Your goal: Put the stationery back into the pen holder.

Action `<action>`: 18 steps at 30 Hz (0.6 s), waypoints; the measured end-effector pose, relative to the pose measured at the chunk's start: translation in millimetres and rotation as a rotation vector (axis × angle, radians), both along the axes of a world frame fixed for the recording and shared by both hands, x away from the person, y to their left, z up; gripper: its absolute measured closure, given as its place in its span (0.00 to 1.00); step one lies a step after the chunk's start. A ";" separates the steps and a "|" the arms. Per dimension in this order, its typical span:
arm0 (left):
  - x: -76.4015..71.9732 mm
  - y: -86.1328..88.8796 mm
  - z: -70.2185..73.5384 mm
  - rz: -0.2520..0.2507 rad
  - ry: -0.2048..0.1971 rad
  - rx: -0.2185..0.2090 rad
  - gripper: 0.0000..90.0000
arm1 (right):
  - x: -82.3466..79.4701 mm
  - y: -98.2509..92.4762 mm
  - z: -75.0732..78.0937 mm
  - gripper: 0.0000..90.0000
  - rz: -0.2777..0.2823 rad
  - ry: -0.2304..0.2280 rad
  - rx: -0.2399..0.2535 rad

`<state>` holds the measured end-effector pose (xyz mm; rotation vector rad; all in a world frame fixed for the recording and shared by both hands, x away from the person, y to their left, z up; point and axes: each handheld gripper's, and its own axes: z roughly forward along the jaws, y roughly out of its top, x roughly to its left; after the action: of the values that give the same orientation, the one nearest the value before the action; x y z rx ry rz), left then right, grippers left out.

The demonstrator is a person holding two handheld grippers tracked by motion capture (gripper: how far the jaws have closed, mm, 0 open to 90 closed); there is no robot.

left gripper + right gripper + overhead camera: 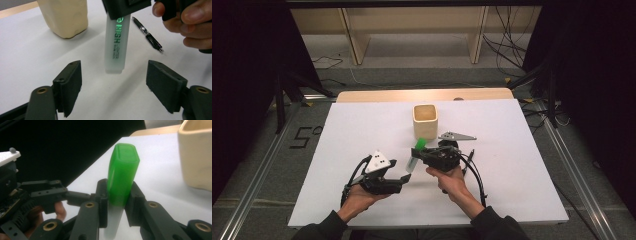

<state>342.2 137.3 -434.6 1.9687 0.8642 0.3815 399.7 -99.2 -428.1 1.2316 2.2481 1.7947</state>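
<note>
Green-capped highlighter is clamped at its cap in the right claw, barrel pointing down toward the left claw, whose jaws stand apart just below it, near the cup.

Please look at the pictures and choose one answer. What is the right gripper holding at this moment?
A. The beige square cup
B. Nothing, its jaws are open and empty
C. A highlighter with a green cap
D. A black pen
C: in the right gripper view the right gripper has its jaws shut on the highlighter, just below its green cap; the black pen lies on the table.
</note>
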 end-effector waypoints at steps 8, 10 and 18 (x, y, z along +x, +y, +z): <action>2.6 19.2 -0.2 0.037 0.016 -0.022 0.26 | 4.5 -10.6 10.8 0.84 -0.034 -0.058 -0.020; 2.4 22.0 -0.3 0.042 0.010 -0.025 0.25 | 6.7 -14.0 13.7 0.84 -0.044 -0.066 -0.016; 3.4 33.2 -0.7 0.034 -0.001 -0.010 0.22 | 17.6 -23.9 24.6 0.84 -0.059 -0.078 -0.010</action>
<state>345.6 170.5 -435.3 1.9466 0.8985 0.3969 417.3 -123.1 -403.6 1.1921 2.1536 1.7762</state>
